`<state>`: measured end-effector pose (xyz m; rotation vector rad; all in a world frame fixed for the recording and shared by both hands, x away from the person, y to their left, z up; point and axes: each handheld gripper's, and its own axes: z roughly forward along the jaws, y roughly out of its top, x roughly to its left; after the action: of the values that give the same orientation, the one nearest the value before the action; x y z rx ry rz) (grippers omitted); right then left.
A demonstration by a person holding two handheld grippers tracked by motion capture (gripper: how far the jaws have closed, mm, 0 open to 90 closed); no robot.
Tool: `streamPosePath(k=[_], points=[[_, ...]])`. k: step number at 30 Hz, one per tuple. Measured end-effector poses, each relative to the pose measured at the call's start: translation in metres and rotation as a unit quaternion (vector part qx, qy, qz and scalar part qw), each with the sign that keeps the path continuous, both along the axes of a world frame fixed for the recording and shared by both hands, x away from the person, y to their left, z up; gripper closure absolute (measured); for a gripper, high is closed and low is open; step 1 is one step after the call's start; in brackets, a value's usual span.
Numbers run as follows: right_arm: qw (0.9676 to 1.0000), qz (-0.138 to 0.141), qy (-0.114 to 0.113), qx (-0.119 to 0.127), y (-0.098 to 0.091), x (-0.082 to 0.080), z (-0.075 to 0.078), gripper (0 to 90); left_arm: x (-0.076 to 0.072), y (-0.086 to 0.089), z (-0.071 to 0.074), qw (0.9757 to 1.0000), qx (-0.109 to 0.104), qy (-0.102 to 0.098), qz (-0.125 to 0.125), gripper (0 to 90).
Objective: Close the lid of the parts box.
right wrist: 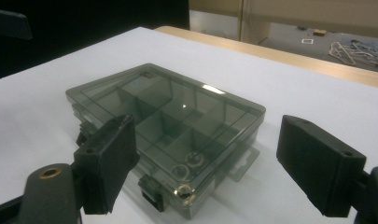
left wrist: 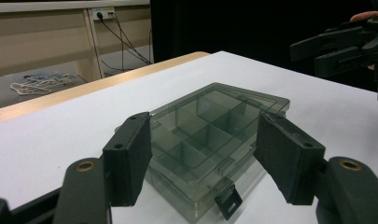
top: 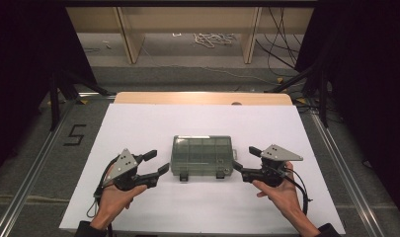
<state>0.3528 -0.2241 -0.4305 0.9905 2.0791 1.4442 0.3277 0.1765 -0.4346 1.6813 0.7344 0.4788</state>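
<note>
A see-through box (top: pixel 202 155) with its lid shut sat in the middle of the white table (top: pixel 138 123). The left gripper (top: pixel 155 165) waited at its 9 o'clock, jaws apart, holding nothing. The right gripper (top: pixel 244 162) waited at 3 o'clock, jaws apart and bare too.

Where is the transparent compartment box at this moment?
In the high view the compartment box lies closed on the white sheet, near the table's middle, between the left gripper and the right gripper, touching neither.
</note>
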Motion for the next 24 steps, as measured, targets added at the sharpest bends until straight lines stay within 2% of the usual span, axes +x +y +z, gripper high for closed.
streamPosePath(k=[1,2,5,9,10,14,15,16,18,19,20,22,23,24], points=[[1.0000,0.000,-0.004,0.001,0.000,-0.002,0.000,20.4,-0.001,0.000,-0.001,1.0000,-0.005,0.003,0.003,35.1],[1.0000,-0.001,-0.005,0.004,0.000,-0.003,0.001,20.4,-0.002,0.001,-0.001,1.0000,0.001,0.002,0.003,34.7],[0.9999,0.001,-0.008,0.008,0.000,-0.008,0.002,19.2,-0.004,0.002,0.000,1.0000,0.002,-0.004,-0.001,32.5],[1.0000,0.000,-0.009,0.004,0.001,-0.015,0.001,17.2,-0.007,0.003,0.002,0.9999,-0.006,-0.009,0.002,29.6],[0.9999,0.000,-0.013,0.008,0.002,-0.017,0.001,17.0,-0.009,0.004,0.002,0.9999,-0.009,-0.003,0.006,29.3],[0.9998,0.000,-0.021,0.005,0.003,-0.026,0.003,16.4,-0.012,0.005,0.003,0.9999,-0.006,-0.011,0.007,27.9],[0.9996,0.001,-0.027,0.013,0.004,-0.027,0.003,16.4,-0.012,0.005,0.003,0.9998,-0.009,-0.015,0.005,27.6],[0.9994,0.001,-0.030,0.015,0.004,-0.029,0.003,16.4,-0.015,0.004,0.003,0.9998,-0.013,-0.008,0.014,27.2],[0.9994,0.002,-0.031,0.016,0.004,-0.033,0.004,16.4,-0.016,0.005,0.004,0.9998,-0.011,-0.013,0.010,26.5],[0.9994,0.003,-0.020,0.027,0.005,-0.037,0.004,16.4,-0.017,0.005,0.004,0.9998,-0.011,-0.014,0.011,25.0],[0.9995,0.002,-0.019,0.024,0.004,-0.038,0.004,16.4,-0.018,0.005,0.005,0.9998,-0.011,-0.017,0.009,24.3],[0.9995,0.002,-0.022,0.023,0.004,-0.041,0.005,16.4,-0.020,0.003,0.005,0.9996,-0.021,-0.013,0.014,24.1],[0.9989,0.004,-0.041,0.023,0.004,-0.040,0.004,16.4,-0.020,0.004,0.006,0.9996,-0.016,-0.021,0.009,23.7],[0.9994,0.006,-0.024,0.022,0.005,-0.043,0.005,16.4,-0.020,0.004,0.006,0.9996,-0.017,-0.022,0.007,23.0]])
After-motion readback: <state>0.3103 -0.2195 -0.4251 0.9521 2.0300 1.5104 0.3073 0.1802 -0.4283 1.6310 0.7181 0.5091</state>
